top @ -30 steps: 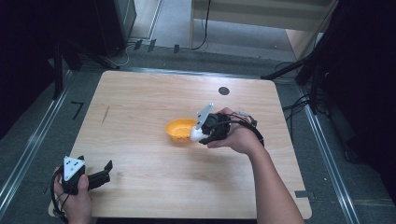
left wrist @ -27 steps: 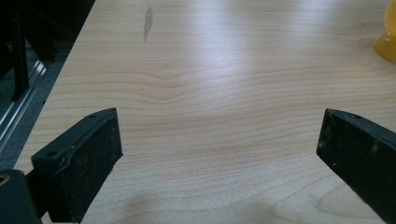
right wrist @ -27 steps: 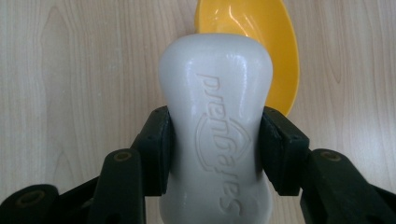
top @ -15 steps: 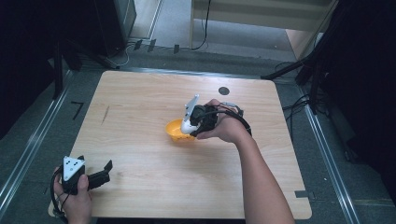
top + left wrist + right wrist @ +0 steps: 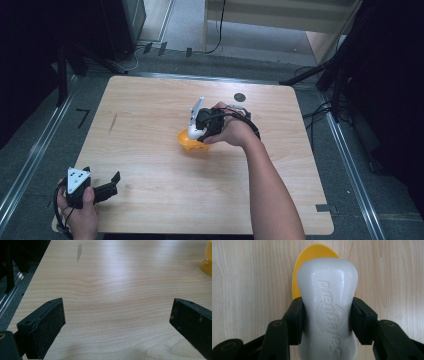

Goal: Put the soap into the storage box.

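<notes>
Between the right gripper (image 5: 327, 315)'s black jaws, a glossy white soap bar (image 5: 327, 310) with raised lettering is being squeezed above a yellow bowl (image 5: 192, 142) mid-table (image 5: 150, 110). Near the front-left corner, the left gripper (image 5: 117, 322) is gaping wide, holding nothing.

Black two-jaw grippers (image 5: 112, 184) (image 5: 327, 315), grey plate, bare forearms.

A pale wooden table (image 5: 150, 200) with rounded corners stands on a grey floor (image 5: 45, 135). 1 yellow bowl (image 5: 192, 144) sits on it near the middle. A small dark round spot (image 5: 240, 97) shows near the far edge, and a thin grey smudge (image 5: 113, 123) marks the wood toward the left side.
</notes>
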The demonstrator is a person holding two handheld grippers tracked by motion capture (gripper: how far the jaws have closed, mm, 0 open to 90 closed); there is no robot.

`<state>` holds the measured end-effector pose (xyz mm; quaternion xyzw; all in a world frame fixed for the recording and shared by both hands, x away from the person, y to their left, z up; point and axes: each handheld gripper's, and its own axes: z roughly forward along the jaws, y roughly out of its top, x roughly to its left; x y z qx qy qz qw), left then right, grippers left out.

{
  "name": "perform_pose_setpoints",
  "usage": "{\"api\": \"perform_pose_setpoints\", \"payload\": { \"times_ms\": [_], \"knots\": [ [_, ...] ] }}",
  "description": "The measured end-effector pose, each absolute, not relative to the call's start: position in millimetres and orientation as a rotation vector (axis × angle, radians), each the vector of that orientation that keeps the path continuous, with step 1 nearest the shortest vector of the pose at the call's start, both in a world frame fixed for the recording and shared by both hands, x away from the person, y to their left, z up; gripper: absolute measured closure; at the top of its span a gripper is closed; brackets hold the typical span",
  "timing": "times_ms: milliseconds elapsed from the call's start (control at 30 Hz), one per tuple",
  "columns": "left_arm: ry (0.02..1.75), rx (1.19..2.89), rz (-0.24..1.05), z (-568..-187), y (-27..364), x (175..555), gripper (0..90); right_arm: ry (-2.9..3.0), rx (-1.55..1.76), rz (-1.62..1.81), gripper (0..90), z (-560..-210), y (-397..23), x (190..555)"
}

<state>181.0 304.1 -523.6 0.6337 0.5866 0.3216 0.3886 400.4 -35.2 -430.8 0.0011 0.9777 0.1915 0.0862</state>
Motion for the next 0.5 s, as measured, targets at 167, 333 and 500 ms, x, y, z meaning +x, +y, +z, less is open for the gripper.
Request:
{"api": "perform_pose_setpoints", "payload": {
  "times_ms": [167, 333, 500],
  "knots": [
    [1.496, 1.607, 0.817, -524, 304, 181, 0.4, 2.928, -0.008, 0.556, 50.9, -436, -25, 403],
    [1.495, 1.604, 0.812, -523, 305, 181, 0.4, 2.944, -0.038, 0.526, 50.9, -445, -16, 406],
    [1.494, 1.602, 0.811, -523, 305, 181, 0.4, 2.952, -0.028, 0.520, 50.9, -449, -14, 409]
  ]
}}
